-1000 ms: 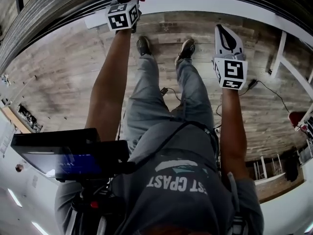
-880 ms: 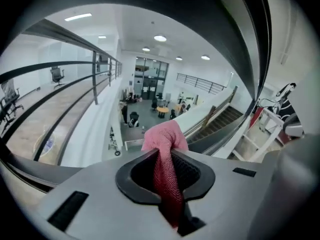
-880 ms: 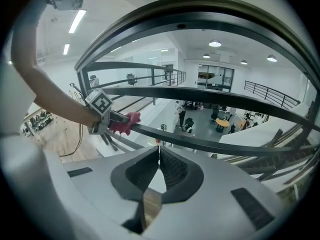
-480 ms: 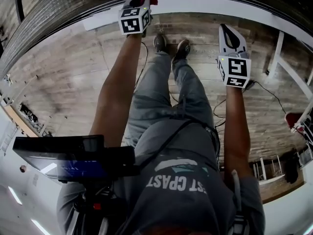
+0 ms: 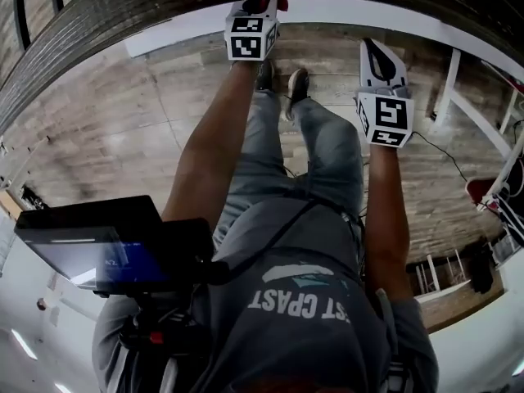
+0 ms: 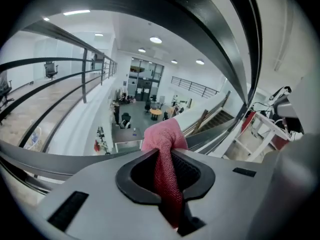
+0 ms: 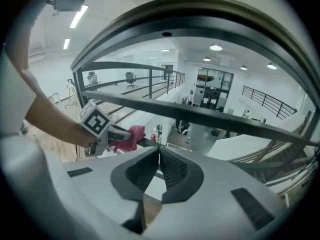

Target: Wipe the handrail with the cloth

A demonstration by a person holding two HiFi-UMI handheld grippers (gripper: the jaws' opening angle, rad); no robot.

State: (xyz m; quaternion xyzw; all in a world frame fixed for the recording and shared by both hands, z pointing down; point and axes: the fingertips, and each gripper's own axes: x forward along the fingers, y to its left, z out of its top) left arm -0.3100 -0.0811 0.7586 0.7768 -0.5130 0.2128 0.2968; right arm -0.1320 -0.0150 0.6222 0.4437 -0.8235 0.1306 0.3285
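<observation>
In the head view the dark handrail [image 5: 123, 11] curves across the top. My left gripper [image 5: 260, 8] reaches up to it, shut on a red cloth [image 5: 280, 3] that lies against the rail. In the left gripper view the cloth [image 6: 162, 134] is bunched between the jaws of the left gripper [image 6: 164, 154], with dark rail bars [image 6: 210, 49] arching above. My right gripper [image 5: 373, 47] hangs further right, short of the rail, shut and empty. The right gripper view shows the right gripper [image 7: 158, 154] with its jaws together, the left gripper's cube [image 7: 95, 121] and the cloth [image 7: 129, 135] by a rail bar [image 7: 210, 118].
The person's legs and shoes [image 5: 278, 80] stand on a wooden floor [image 5: 123, 129] just behind the rail. A dark screen [image 5: 90, 248] hangs at the chest, left. White frames [image 5: 479, 105] and a cable [image 5: 446, 150] lie to the right. Beyond the rail is a drop to a lower floor [image 6: 132, 124].
My left gripper has slid to the right along the handrail with the cloth in it. The feet have stepped right too. The right gripper has barely moved.
</observation>
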